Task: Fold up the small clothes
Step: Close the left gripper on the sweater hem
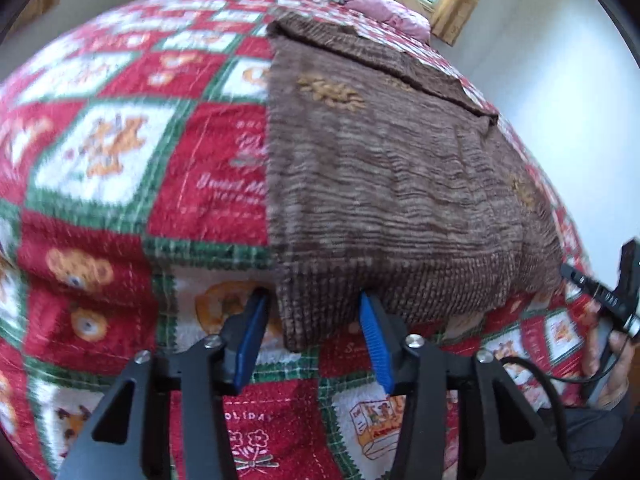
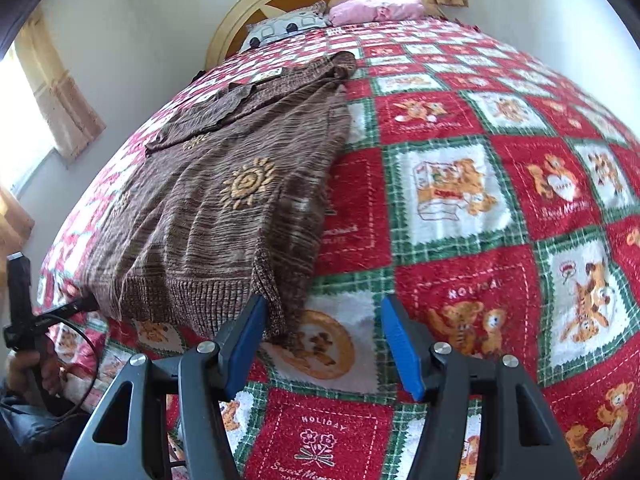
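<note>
A brown knitted sweater (image 1: pixel 384 168) with orange sun motifs lies flat on the quilt, its ribbed hem toward me. In the left wrist view my left gripper (image 1: pixel 312 300) straddles the hem's left corner; the blue fingers (image 1: pixel 372 332) stand on either side of the rib, and a thin gap shows by the left one. In the right wrist view the sweater (image 2: pixel 208 216) lies to the left. My right gripper (image 2: pixel 320 312) stands open over the quilt, and the hem's right corner (image 2: pixel 276 304) lies just inside its left finger, not pinched.
A red, green and white teddy-bear quilt (image 2: pixel 460 200) covers the bed. A grey pillow (image 2: pixel 288 26) and a pink one (image 2: pixel 376 8) lie by the yellow headboard (image 2: pixel 224 36). Curtained windows (image 2: pixel 44 104) are on the walls. A hand (image 1: pixel 612 364) holds the other gripper at the right edge.
</note>
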`<state>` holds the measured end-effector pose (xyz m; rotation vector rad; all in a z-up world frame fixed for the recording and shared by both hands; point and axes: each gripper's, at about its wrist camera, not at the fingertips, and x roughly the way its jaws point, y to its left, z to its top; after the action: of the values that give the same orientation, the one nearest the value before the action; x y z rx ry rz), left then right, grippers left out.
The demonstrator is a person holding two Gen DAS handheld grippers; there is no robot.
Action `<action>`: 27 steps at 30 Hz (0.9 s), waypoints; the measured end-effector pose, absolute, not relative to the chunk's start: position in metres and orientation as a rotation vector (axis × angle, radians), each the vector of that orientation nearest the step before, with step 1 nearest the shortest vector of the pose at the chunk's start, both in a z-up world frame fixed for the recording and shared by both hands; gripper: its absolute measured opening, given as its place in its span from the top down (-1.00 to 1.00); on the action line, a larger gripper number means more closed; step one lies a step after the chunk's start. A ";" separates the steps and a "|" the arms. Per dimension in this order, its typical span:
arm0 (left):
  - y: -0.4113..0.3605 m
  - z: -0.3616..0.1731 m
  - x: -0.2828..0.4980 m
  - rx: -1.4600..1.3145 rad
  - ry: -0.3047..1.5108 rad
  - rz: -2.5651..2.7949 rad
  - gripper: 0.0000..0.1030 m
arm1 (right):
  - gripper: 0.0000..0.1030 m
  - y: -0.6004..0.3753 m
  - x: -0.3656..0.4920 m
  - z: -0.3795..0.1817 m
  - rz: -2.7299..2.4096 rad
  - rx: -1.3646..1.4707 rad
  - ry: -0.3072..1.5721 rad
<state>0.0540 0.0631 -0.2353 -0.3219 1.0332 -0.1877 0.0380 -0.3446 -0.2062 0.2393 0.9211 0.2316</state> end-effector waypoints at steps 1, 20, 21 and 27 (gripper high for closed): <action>0.064 -0.236 0.054 -0.332 1.036 -0.190 0.25 | -0.17 -0.349 0.038 -0.207 0.243 0.272 0.925; 0.059 -0.234 0.054 -0.337 1.012 -0.252 0.68 | 0.06 -0.341 0.037 -0.210 0.356 0.316 0.941; 0.059 -0.234 0.054 -0.333 1.012 -0.252 0.68 | 0.06 -0.342 0.037 -0.209 0.356 0.308 0.944; 0.056 -0.232 0.054 -0.316 1.008 -0.255 0.78 | 0.06 -0.321 0.027 -0.204 0.358 0.093 0.939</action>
<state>0.0540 0.0558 -0.2318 -0.3156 1.0083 -0.2552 0.0273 -0.3211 -0.2045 0.0926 0.9385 0.3583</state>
